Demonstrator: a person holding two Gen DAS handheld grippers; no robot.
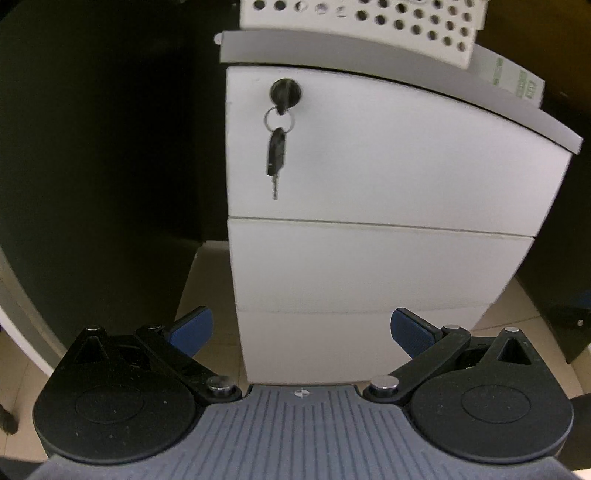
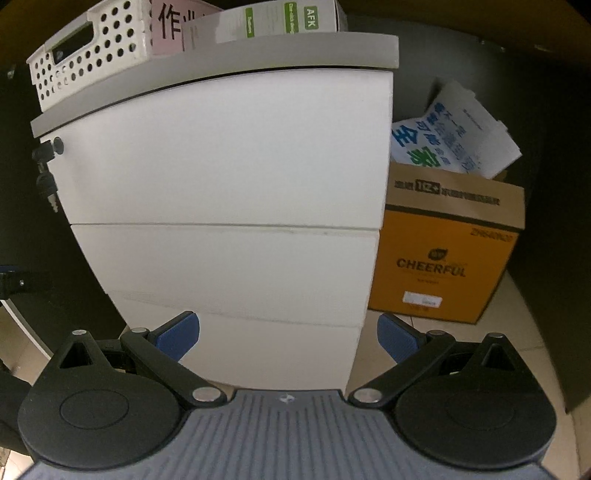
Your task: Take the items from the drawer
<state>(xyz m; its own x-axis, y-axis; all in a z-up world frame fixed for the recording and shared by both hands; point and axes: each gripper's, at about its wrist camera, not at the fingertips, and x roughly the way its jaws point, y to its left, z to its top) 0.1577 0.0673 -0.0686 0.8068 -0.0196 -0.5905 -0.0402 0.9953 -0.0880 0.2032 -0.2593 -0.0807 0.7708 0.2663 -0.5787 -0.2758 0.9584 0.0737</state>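
Cabinet (image 1: 388, 177): before us, three drawers, all closed; key (image 1: 276, 155) hanging in the top lock. Left gripper (image 1: 302, 332): fingers apart, empty. Right gripper (image 2: 288, 334): fingers apart, empty. Progress: we judge nothing done yet; opening a drawer and all removal remain.

A white drawer cabinet (image 1: 369, 184) stands on the pale tiled floor (image 1: 210, 280), with an orange cardboard box (image 2: 443, 258) just beside it. On the cabinet's grey top (image 2: 258, 51) sit a perforated white basket (image 2: 92, 55) and a white-and-green box (image 2: 280, 18).
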